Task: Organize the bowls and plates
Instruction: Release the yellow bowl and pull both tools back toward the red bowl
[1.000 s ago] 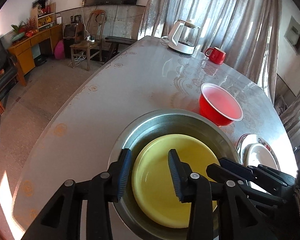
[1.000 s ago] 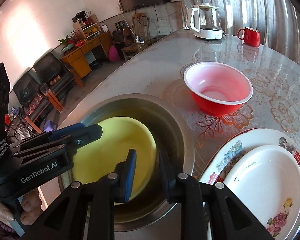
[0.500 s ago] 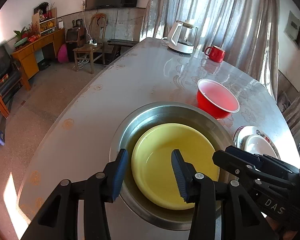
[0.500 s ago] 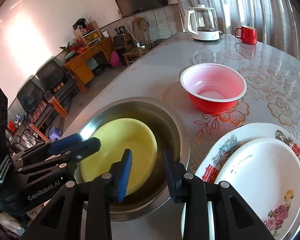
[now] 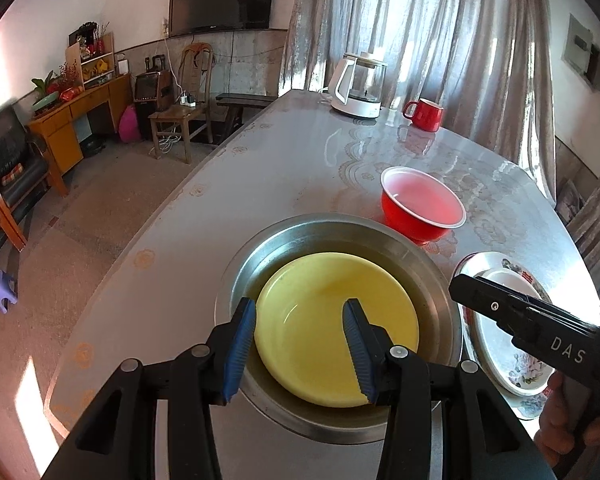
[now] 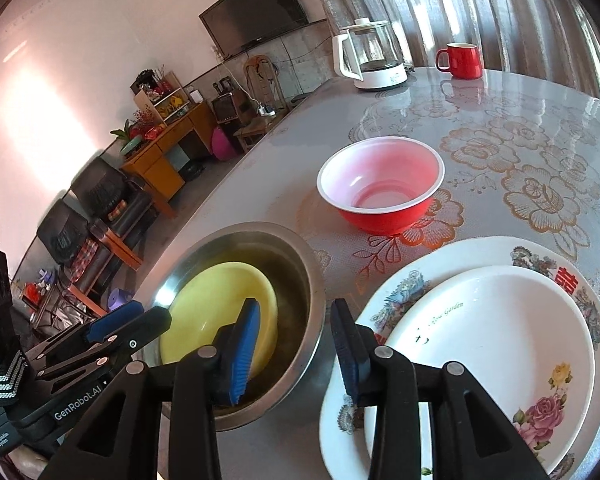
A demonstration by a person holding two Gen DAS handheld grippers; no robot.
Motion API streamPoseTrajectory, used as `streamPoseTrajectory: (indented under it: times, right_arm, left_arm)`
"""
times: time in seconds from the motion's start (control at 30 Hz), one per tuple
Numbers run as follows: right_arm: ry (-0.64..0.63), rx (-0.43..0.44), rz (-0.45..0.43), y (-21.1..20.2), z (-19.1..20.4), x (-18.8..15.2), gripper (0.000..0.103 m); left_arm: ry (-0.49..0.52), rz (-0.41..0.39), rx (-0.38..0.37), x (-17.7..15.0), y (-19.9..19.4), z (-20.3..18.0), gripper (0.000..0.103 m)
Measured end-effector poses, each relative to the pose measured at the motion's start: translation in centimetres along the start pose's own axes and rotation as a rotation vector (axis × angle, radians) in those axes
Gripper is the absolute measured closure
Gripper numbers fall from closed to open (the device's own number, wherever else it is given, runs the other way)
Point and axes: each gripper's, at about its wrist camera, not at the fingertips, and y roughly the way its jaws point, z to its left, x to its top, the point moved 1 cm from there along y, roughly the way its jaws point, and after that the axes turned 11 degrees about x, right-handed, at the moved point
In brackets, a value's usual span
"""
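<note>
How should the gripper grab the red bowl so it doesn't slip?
Pinch the red bowl by its thin white rim, one finger inside and one outside the wall. It stands upright and open, alone on the table, so coming from above on the near side looks easiest. Its round sloping sides are probably too wide and slippery to squeeze across.

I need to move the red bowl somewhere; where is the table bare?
Bare cloth lies left of the steel basin out to the table edge, and between the red bowl and the kettle and mug. The near right is crowded by the stacked plates.
</note>
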Motion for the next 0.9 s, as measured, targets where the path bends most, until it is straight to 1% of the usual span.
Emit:
streamPoseTrajectory:
  times: [0.37,0.53,0.63,0.73,0.9]
  right_arm:
    - [0.08,-0.008,-0.027,-1.2,-2.8,0.2,0.065]
    - [0.125,-0.009,-0.032,-1.5,-4.3,0.5,0.062]
    - [0.145,-0.018,-0.034,-1.6,-5.2,0.9,0.062]
    - [0.14,-0.031,-0.045,-1.8,-5.7,1.6,0.062]
    - [0.127,-0.054,-0.077,-2.3,-6.2,2.9,0.063]
  left_arm:
    - [0.046,0.006,-0.008,0.3,0.1,-1.7,0.056]
    - [0.062,0.02,-0.013,0.8,0.9,-2.6,0.056]
    - [0.041,0.043,-0.025,1.5,1.5,-2.8,0.055]
    - [0.0,0.073,-0.068,2.5,2.1,-2.9,0.054]
    - [-0.016,0.065,-0.082,4.5,2.8,-4.0,0.054]
